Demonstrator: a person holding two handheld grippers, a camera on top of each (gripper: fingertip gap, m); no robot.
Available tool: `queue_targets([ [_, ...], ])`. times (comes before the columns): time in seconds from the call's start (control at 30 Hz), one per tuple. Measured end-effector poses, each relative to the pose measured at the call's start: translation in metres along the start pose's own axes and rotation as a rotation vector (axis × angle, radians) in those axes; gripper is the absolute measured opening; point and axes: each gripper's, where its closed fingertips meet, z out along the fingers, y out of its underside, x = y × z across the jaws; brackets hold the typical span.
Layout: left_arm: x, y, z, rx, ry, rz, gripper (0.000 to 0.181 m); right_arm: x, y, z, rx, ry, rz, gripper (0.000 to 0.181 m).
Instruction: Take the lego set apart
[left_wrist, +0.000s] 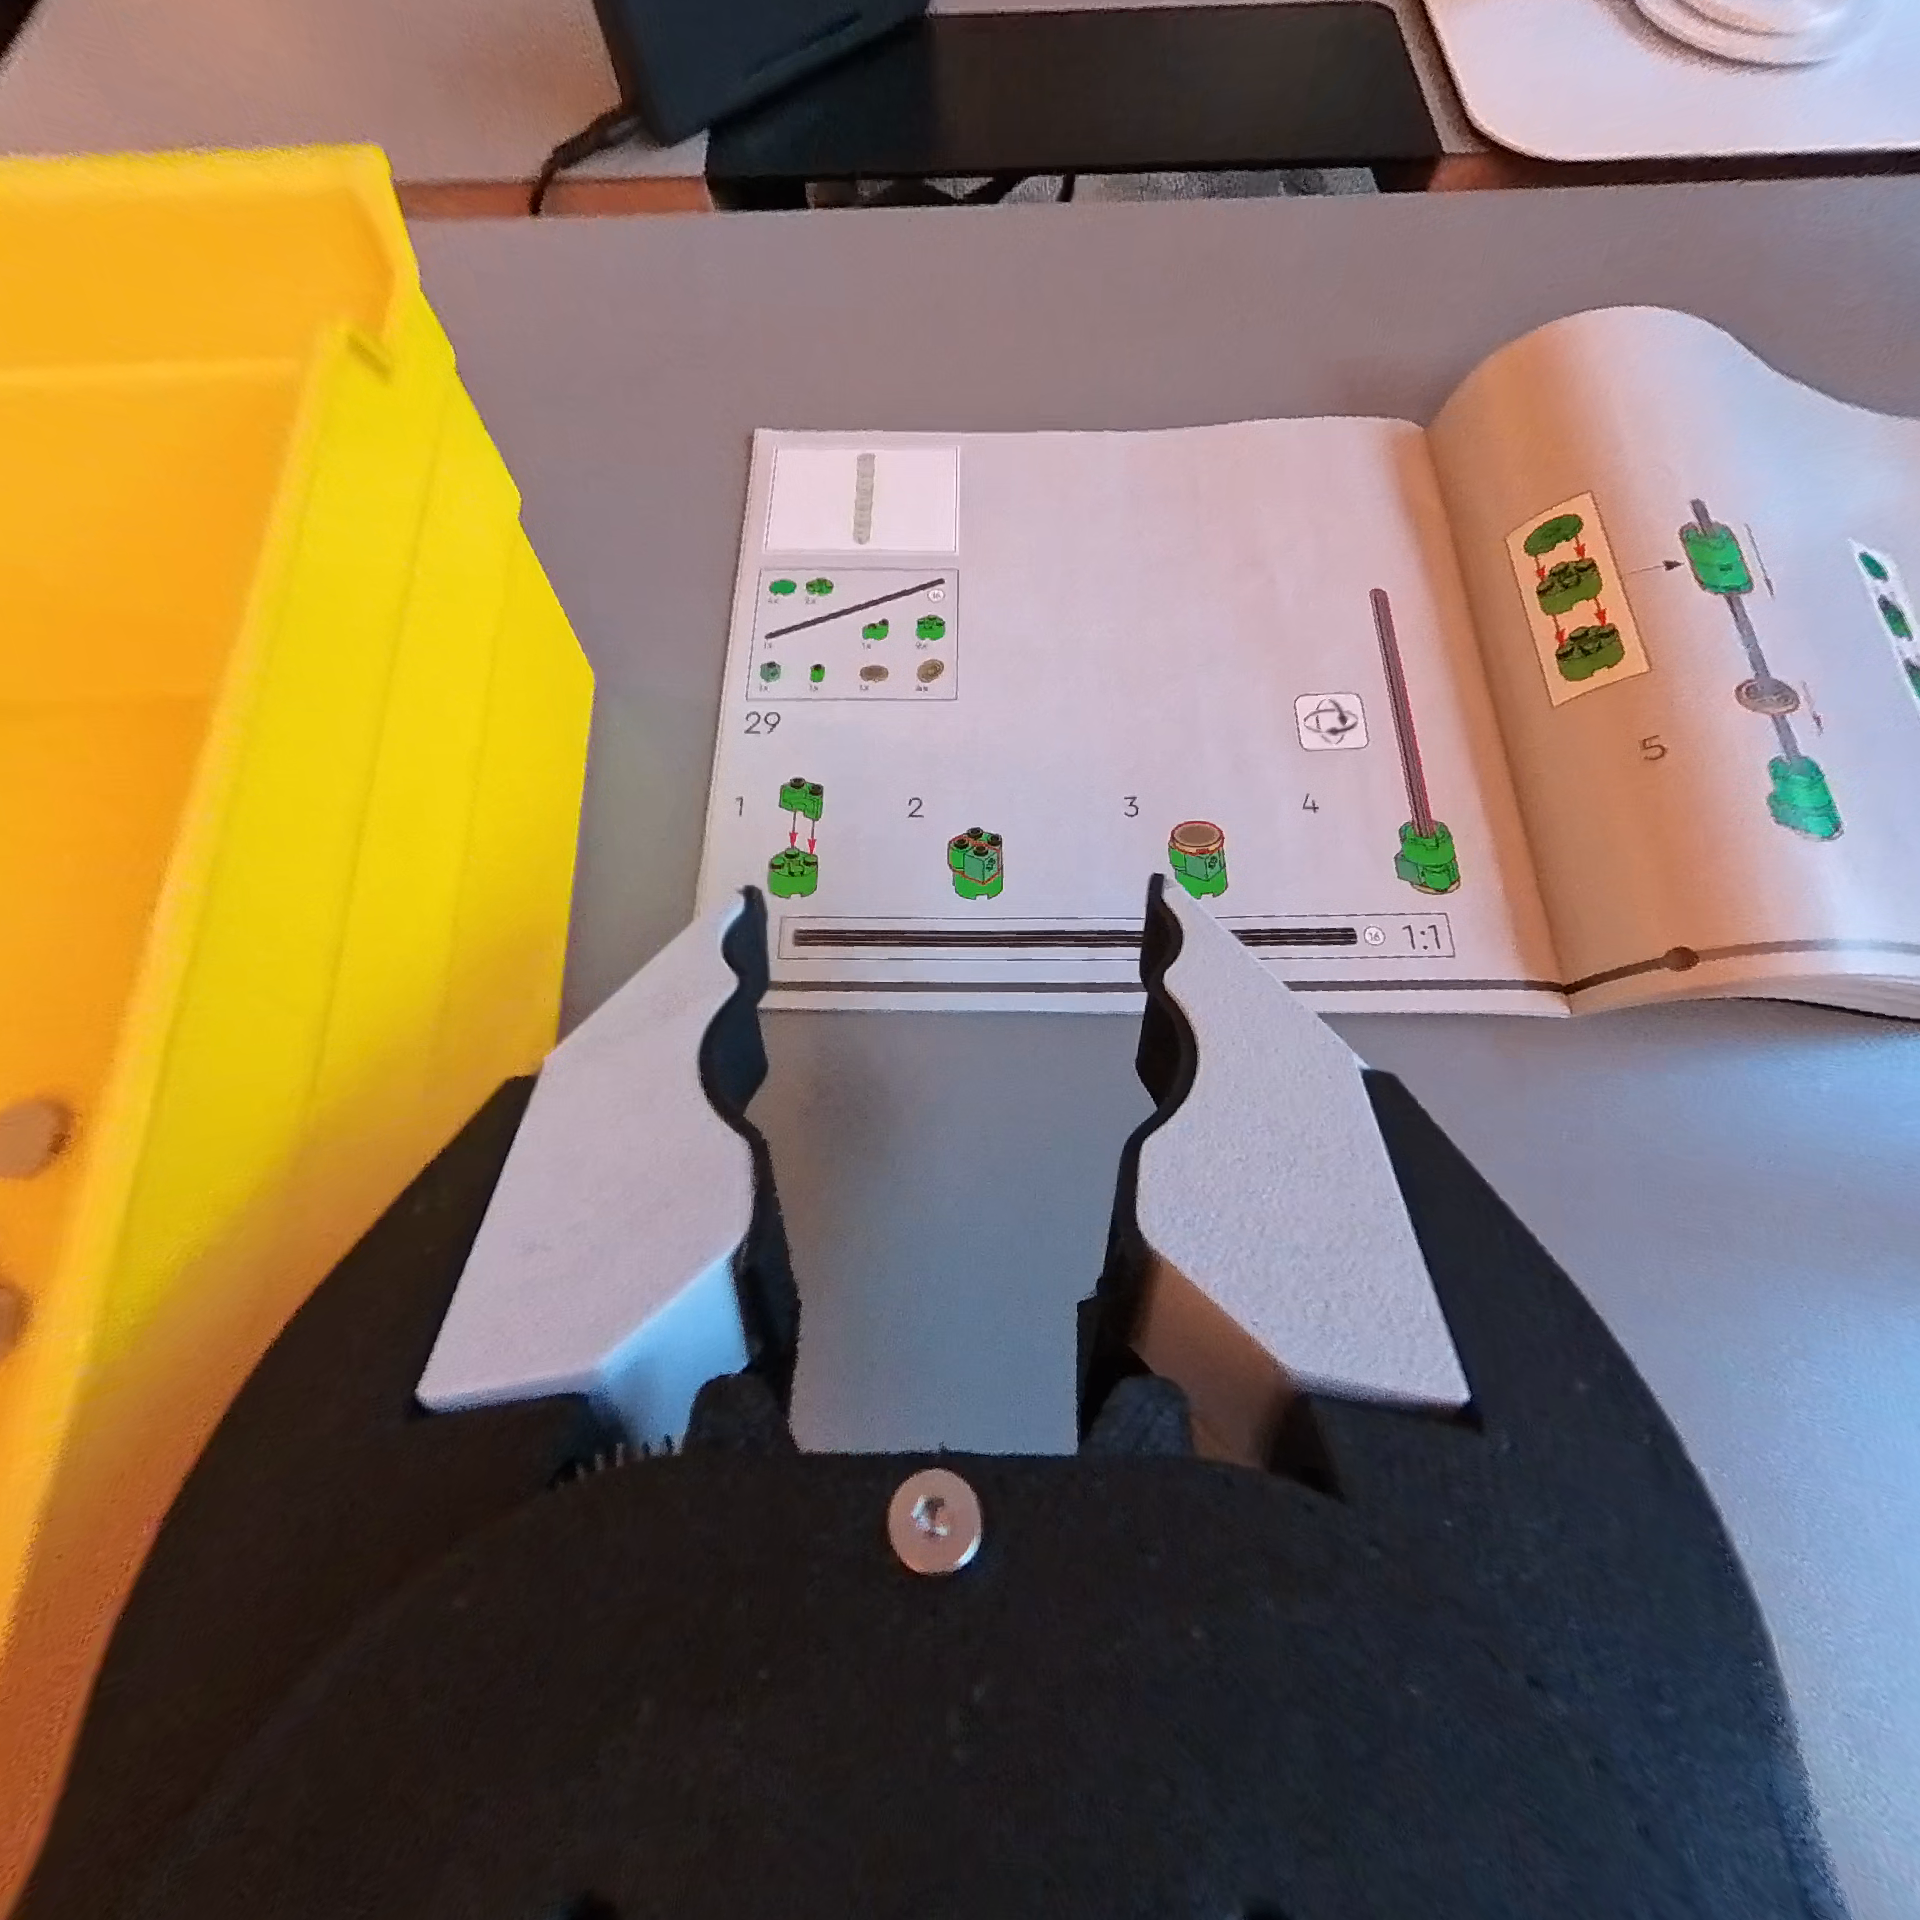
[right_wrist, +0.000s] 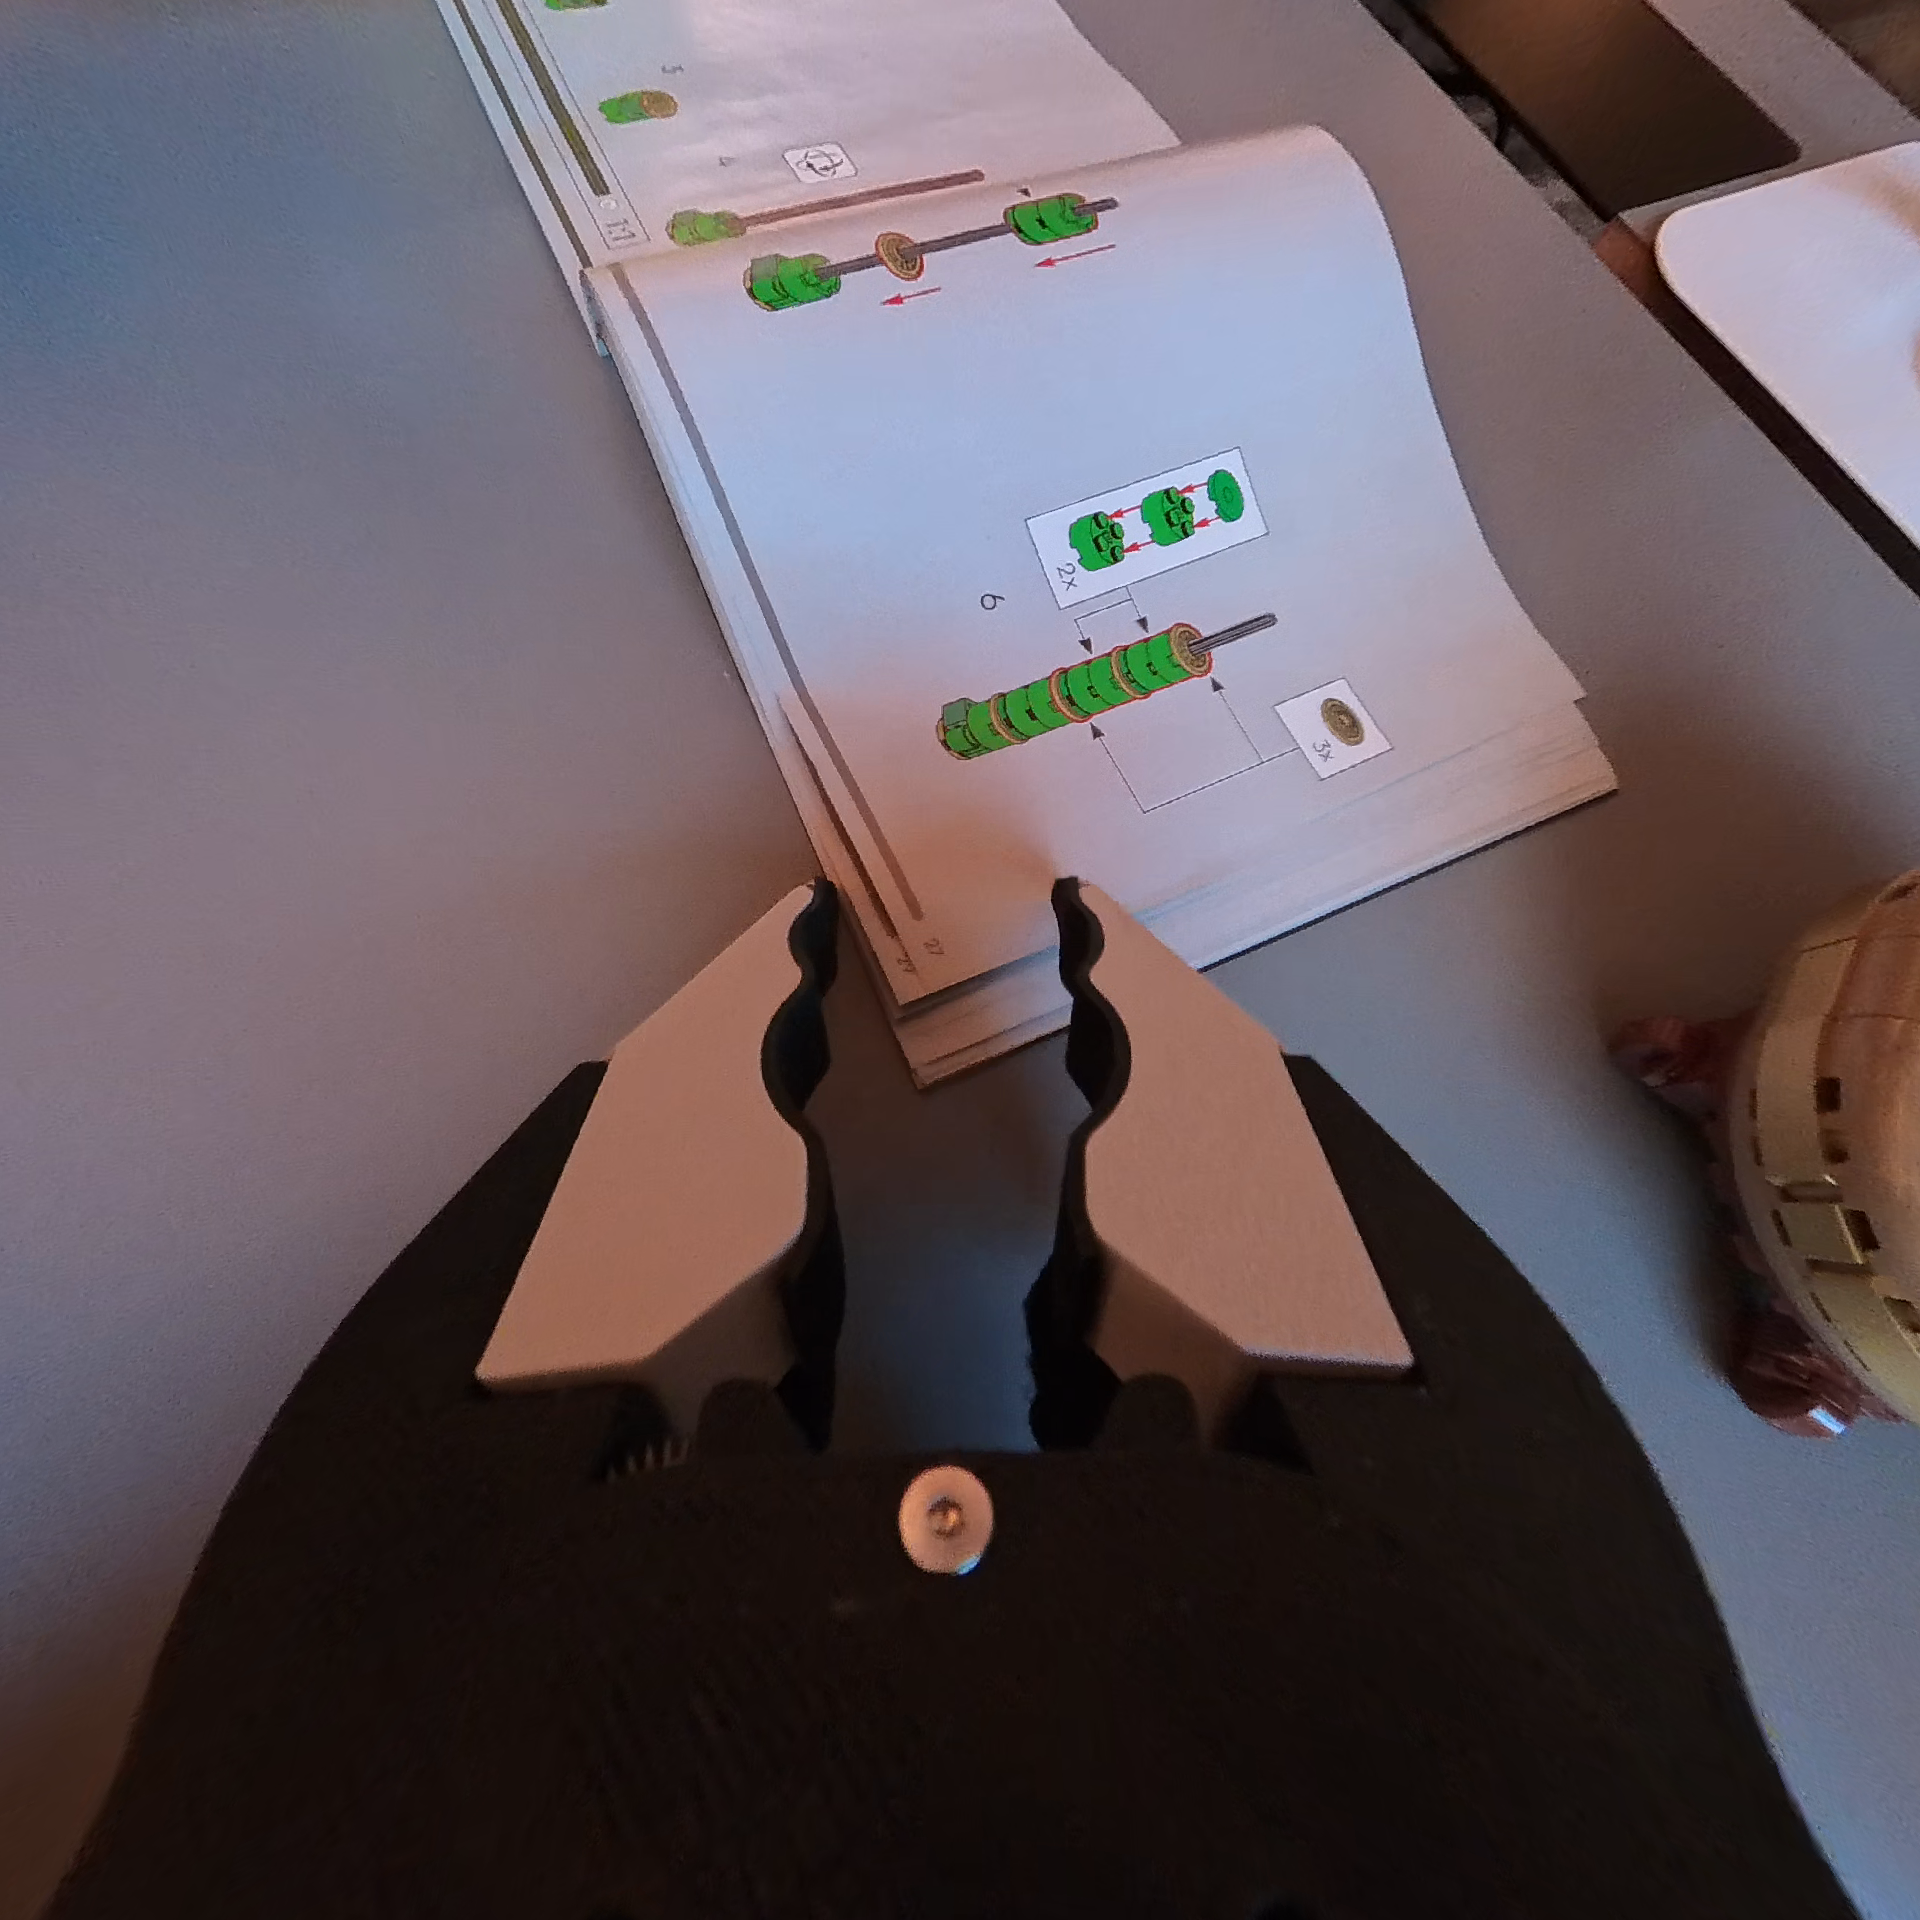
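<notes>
progress: nothing taken apart yet, by the look of it | left gripper (left_wrist: 951, 904) wide, empty | right gripper (right_wrist: 940, 899) narrower, empty | lego set (right_wrist: 1829, 1164) on desk, right edge (mostly out of view) | manual (left_wrist: 1091, 717) open, bin (left_wrist: 239, 644) beside

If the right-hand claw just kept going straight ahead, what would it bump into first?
Probably the open booklet: the right gripper, open and empty, points at its near corner on the grey table. Its height above the table is unclear.

I see an open instruction booklet (left_wrist: 1143, 665) flat on the grey table (left_wrist: 1039, 312), yellow bin (left_wrist: 239, 644) beside it; beyond, possibly a black stand (left_wrist: 1091, 94).
</notes>
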Motion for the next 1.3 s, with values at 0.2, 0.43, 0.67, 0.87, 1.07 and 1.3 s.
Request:
queue_targets([
  [0.2,0.003,0.012,0.01,-0.069,0.045,-0.052,0.073,0.005,0.006,-0.004,-0.017,-0.04,0.125,0.041],
  [0.43,0.0,0.022,0.018,-0.13,0.041,-0.073,0.078,0.007,0.009,-0.005,-0.033,-0.022,0.092,0.041],
  [0.67,-0.004,0.022,0.025,-0.15,-0.035,-0.009,0.08,0.006,0.008,-0.005,-0.034,-0.021,0.084,0.041],
  [0.87,-0.002,0.021,0.027,-0.131,-0.033,-0.014,0.078,0.006,0.008,-0.005,-0.035,-0.017,0.08,0.041],
  [1.07,0.003,0.019,0.027,-0.116,-0.03,-0.006,0.066,0.006,0.008,-0.005,-0.035,-0.017,0.081,0.041],
  [1.3,0.012,0.017,0.028,-0.104,-0.003,0.018,0.043,0.006,0.008,-0.005,-0.035,-0.018,0.082,0.041],
])
